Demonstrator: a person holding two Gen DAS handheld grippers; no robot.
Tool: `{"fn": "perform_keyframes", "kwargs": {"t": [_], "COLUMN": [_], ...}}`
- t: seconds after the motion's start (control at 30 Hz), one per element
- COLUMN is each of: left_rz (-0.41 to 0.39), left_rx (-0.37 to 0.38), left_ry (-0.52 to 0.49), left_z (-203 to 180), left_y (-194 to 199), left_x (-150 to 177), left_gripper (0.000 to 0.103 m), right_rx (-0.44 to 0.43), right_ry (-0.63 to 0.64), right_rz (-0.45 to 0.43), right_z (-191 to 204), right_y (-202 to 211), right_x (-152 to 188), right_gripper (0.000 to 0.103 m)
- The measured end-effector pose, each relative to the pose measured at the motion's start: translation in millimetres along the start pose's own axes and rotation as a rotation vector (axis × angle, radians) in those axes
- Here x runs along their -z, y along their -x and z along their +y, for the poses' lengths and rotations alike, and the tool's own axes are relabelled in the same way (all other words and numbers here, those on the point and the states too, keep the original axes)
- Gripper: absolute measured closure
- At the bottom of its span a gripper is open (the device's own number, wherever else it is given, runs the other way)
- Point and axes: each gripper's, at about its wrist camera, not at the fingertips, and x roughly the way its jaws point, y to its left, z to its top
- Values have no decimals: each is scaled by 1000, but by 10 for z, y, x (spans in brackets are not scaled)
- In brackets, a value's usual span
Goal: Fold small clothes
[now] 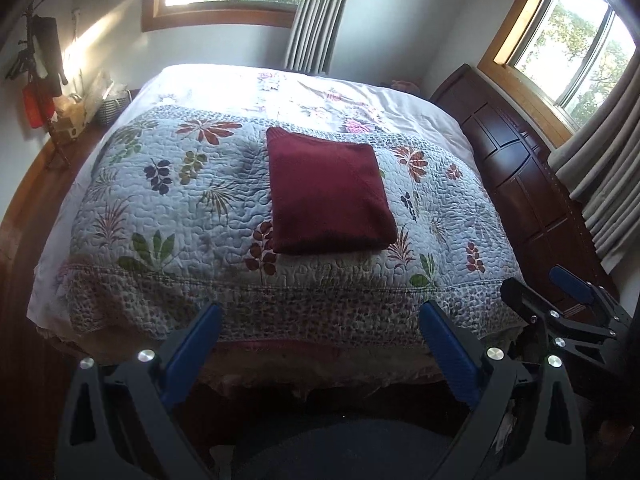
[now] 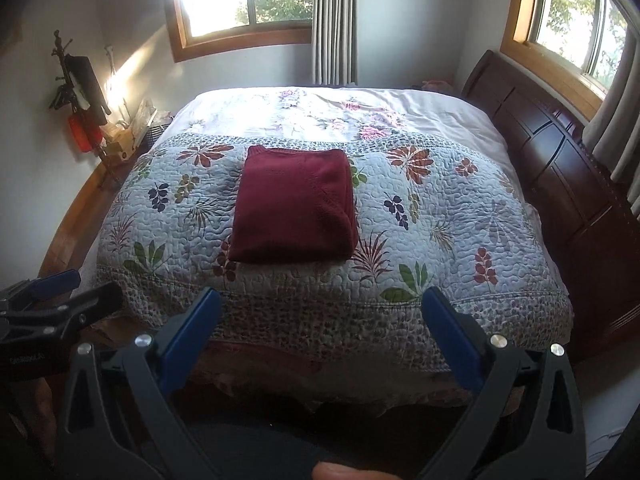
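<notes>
Very little could be read from where I stood. The only lettering was a short line of small pale print on the black body of the left gripper [image 2: 60,288], seen at the left edge of the right wrist view; it was too small and blurred to make out with any certainty. The floral quilt [image 1: 160,200] on the bed carried leaf and flower patterns only, no words. The folded red garment [image 2: 294,208] showed no label or tag. Nothing on the walls or by the windows bore readable writing.
</notes>
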Motion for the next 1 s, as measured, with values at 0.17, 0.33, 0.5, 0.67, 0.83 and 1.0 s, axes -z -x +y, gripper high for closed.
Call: {"fn": "perform_keyframes", "kwargs": {"t": [0.17, 0.33, 0.5, 0.67, 0.83, 1.0], "left_rz": [-1, -2, 1, 7, 10, 11], "left_rx": [-25, -28, -26, -23, -27, -26], "left_ry": [-6, -2, -4, -17, -25, -28], "left_z": [32, 29, 5, -51, -117, -146], "left_y": [36, 58, 49, 21, -21, -44], "left_x": [35, 40, 33, -13, -55, -81], "left_gripper": [4, 4, 4, 4, 4, 4], "right_rx": [-20, -30, -36, -39, -40, -38], "right_ry": [-3, 8, 11, 21, 24, 26], "right_rz": [4, 4, 5, 4, -1, -6], "right_z": [46, 79, 66, 54, 11, -20], "right_y": [-9, -15, -26, -40, -58, -79], "right_x": [-21, -38, -46, -78, -112, -132], "right_gripper": [3, 3, 3, 3, 3, 3]}}
